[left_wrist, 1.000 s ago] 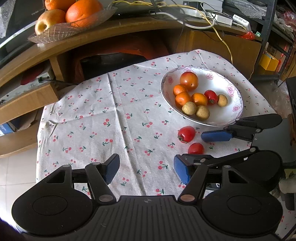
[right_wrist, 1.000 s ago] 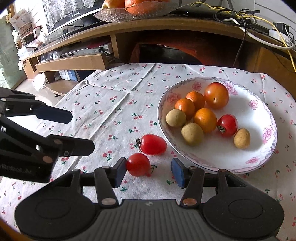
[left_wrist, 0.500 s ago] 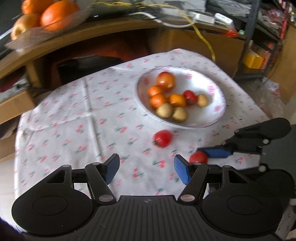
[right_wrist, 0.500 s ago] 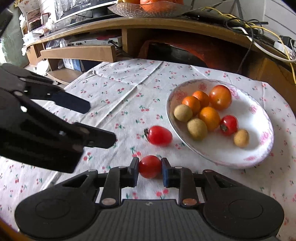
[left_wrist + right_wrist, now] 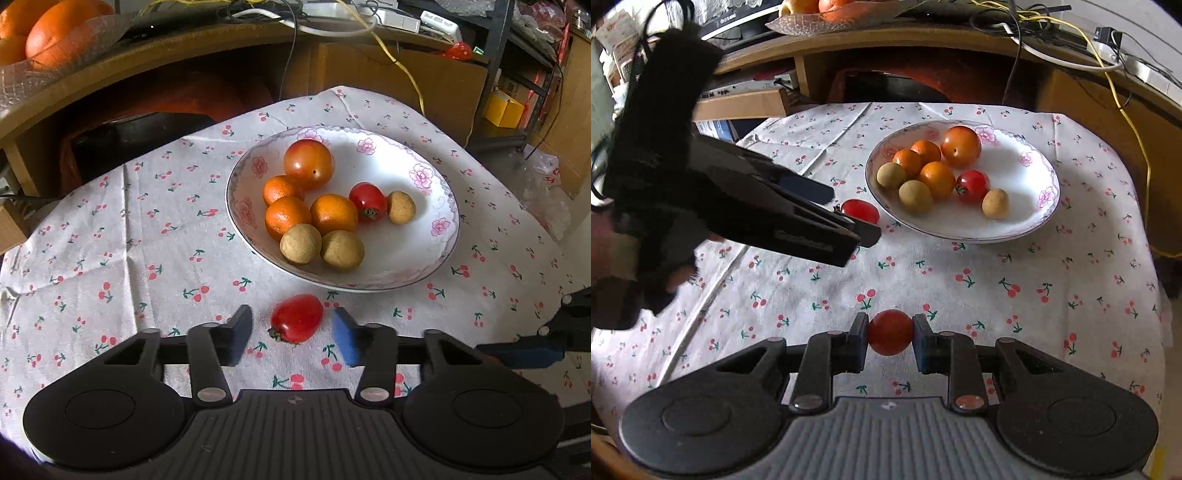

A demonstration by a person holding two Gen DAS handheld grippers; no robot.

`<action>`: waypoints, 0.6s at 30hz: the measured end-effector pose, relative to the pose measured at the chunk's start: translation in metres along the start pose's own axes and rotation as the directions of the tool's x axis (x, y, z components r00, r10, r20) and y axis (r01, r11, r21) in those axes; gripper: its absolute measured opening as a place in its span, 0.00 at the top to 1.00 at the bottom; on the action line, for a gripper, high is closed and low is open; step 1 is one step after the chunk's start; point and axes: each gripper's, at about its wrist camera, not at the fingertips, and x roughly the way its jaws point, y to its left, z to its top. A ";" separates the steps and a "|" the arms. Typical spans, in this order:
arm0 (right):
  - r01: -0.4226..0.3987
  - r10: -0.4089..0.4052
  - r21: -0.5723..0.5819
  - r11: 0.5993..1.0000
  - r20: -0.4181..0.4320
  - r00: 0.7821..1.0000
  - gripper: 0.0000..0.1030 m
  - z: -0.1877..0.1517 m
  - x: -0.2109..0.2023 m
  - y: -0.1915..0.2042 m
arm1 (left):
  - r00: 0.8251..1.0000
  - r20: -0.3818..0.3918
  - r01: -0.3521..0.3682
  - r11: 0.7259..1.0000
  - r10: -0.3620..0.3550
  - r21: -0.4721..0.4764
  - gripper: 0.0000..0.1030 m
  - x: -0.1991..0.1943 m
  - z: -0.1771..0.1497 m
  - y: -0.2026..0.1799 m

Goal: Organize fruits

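Observation:
A white floral bowl (image 5: pixel 439 192) (image 5: pixel 1034 173) on the cherry-print cloth holds oranges, a large tomato, a small red tomato and three brown longans. A red cherry tomato (image 5: pixel 296 318) lies on the cloth in front of the bowl, between the fingers of my open left gripper (image 5: pixel 293 330), not touched; it also shows in the right wrist view (image 5: pixel 860 211) beside the left gripper (image 5: pixel 849 218). My right gripper (image 5: pixel 889 338) is shut on another red cherry tomato (image 5: pixel 889 331) and holds it above the cloth, nearer than the bowl.
A wooden TV stand with cables stands behind the table. A glass dish of oranges (image 5: pixel 40 40) sits on its top at the left. A dark shelf rack with a yellow box (image 5: pixel 504 107) stands at the right. The table edge curves close on the right.
My left gripper moved forward and right until its fingers flank the lying tomato. My right gripper closed on the other tomato and lifted it back from the bowl.

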 end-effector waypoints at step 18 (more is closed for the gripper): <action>0.041 -0.041 -0.006 0.999 -0.023 0.999 0.77 -0.008 0.003 -0.005 | 0.998 -0.067 -0.001 1.000 0.002 0.014 0.66 -0.041 -0.040 -0.021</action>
